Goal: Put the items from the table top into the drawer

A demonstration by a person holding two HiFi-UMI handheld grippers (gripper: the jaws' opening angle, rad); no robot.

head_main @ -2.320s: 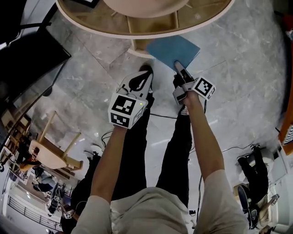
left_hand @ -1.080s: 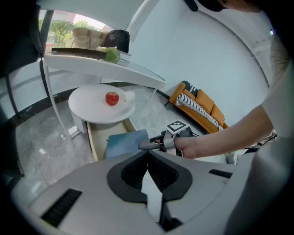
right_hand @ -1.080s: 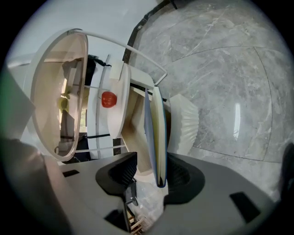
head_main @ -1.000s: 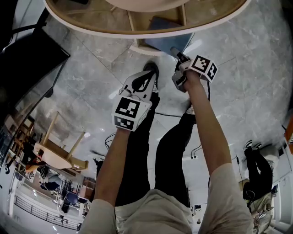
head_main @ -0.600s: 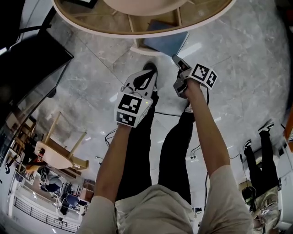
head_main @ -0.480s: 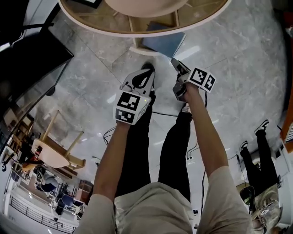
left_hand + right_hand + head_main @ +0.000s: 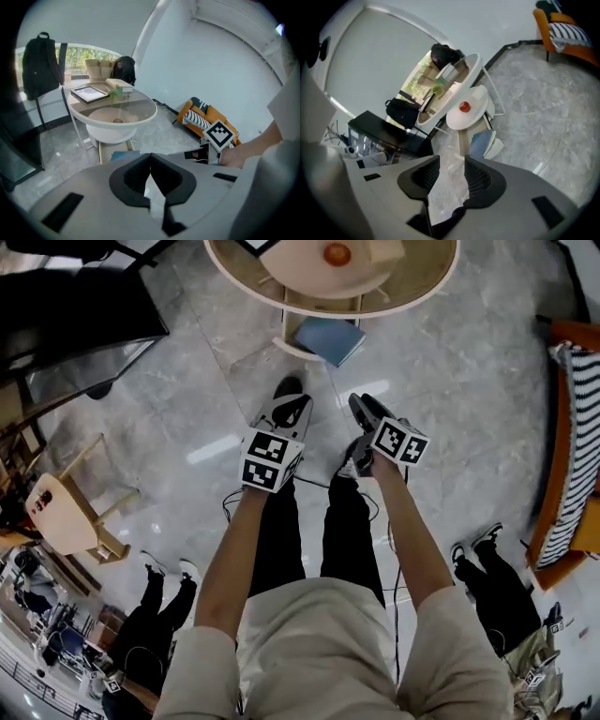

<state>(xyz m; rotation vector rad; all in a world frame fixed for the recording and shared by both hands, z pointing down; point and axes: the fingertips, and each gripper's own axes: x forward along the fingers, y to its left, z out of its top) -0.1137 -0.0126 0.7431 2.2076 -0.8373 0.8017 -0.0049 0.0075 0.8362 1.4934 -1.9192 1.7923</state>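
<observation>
A round glass-topped table (image 7: 424, 289) stands ahead of me. Under its top sits a pale bowl shelf (image 7: 309, 263) with a red round thing (image 7: 337, 253) and a beige block (image 7: 384, 249). Below, a blue book (image 7: 326, 338) lies in the open drawer (image 7: 292, 345). On the glass top I see a tablet (image 7: 89, 93), stacked books (image 7: 119, 84) and a green thing (image 7: 117, 93). My left gripper (image 7: 289, 401) hangs over the floor, shut and empty (image 7: 150, 161). My right gripper (image 7: 359, 401) is beside it, open with nothing between its jaws (image 7: 449, 171). The blue book (image 7: 482, 140) lies well beyond it.
An orange sofa (image 7: 572, 427) with a striped cushion stands at the right. A wooden chair (image 7: 66, 512) and a black cabinet (image 7: 75, 324) are at the left. Black bags (image 7: 446, 55) rest behind the table. Other people's legs (image 7: 159, 615) and cables cross the marble floor.
The right gripper held the blue book, slid it into the drawer and let go. Both grippers have since risen and drawn back from the table, and more of the table shows.
</observation>
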